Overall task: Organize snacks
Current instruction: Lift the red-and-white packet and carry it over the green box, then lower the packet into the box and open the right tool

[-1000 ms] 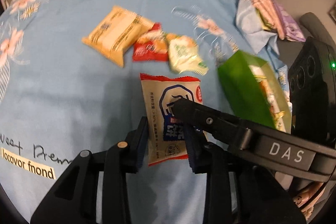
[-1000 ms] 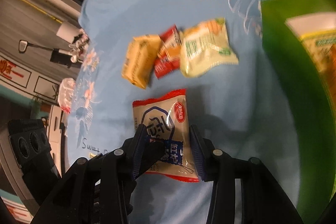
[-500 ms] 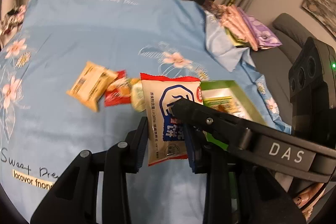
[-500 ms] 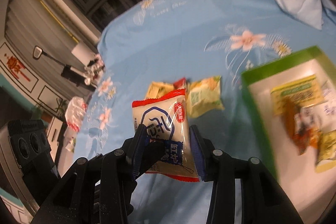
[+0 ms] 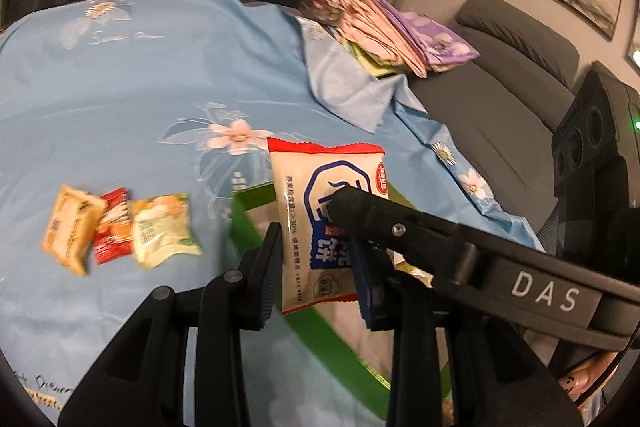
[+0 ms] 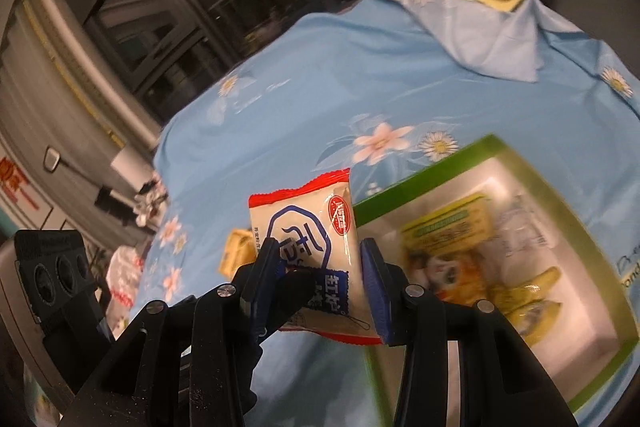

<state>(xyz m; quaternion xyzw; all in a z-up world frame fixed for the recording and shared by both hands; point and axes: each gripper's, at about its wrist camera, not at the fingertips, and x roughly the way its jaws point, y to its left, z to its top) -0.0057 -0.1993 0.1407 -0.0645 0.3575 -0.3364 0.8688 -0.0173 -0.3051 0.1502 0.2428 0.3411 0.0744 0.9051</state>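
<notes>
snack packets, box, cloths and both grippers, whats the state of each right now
white snack packet: lifted off the bed, pinched by both grippers
left gripper: shut on the packet
right gripper: shut on the packet
green box: open, snacks inside
three loose packets: lying on the blue sheet, outside the box
folded cloths: stacked at the bed's far corner

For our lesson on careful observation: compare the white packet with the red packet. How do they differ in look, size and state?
1. The white packet has red edges and a blue emblem; the red packet is mostly red.
2. The white packet looks larger.
3. The white packet is held up off the cloth by both hand-held grippers; the red packet lies on the blue cloth, wedged between two other packets.
Both are sealed snack packets.
</notes>
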